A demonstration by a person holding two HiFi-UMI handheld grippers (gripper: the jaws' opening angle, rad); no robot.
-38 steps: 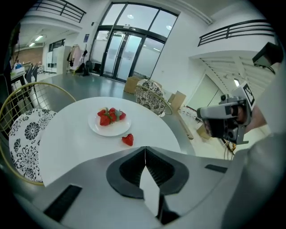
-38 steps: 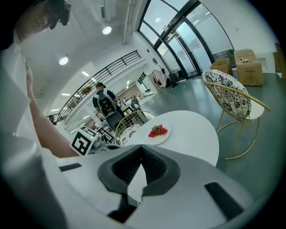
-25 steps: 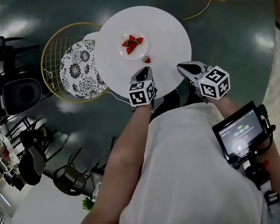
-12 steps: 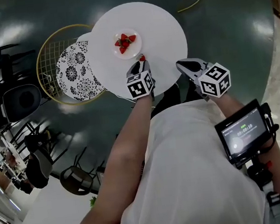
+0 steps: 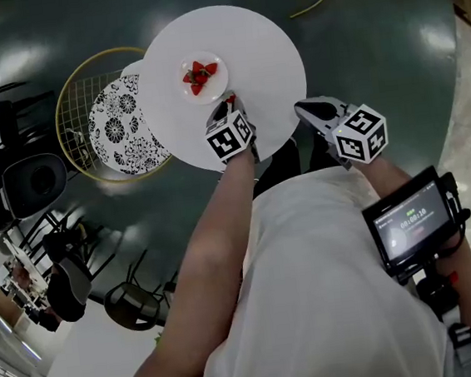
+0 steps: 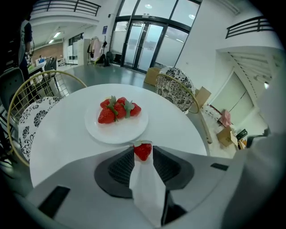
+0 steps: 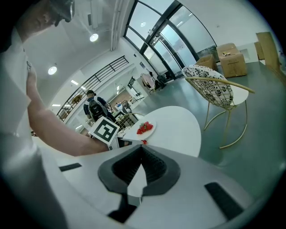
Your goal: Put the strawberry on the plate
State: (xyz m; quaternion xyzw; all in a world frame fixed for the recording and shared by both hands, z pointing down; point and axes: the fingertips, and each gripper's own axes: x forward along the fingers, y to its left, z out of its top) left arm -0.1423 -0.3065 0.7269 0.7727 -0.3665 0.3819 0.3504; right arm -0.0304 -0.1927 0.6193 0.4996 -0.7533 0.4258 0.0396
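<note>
Left gripper (image 5: pixel 228 106) has reached the strawberry (image 6: pixel 142 151); its 2 jaws, just opened, flank it lengthwise, leaf end toward the plate (image 6: pixel 111 132).

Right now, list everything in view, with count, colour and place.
table: one, white, round, centre.
plate: one, white, on the table.
piled strawberries: several, red, on the plate.
loose strawberry: one, red, on the table, short of the plate.
chairs: two, gold wire frames, beside the table.
left claw: grey, jaws just opened, loose strawberry between them, ungripped.
right claw: grey, shut, empty, near the table's edge.
</note>
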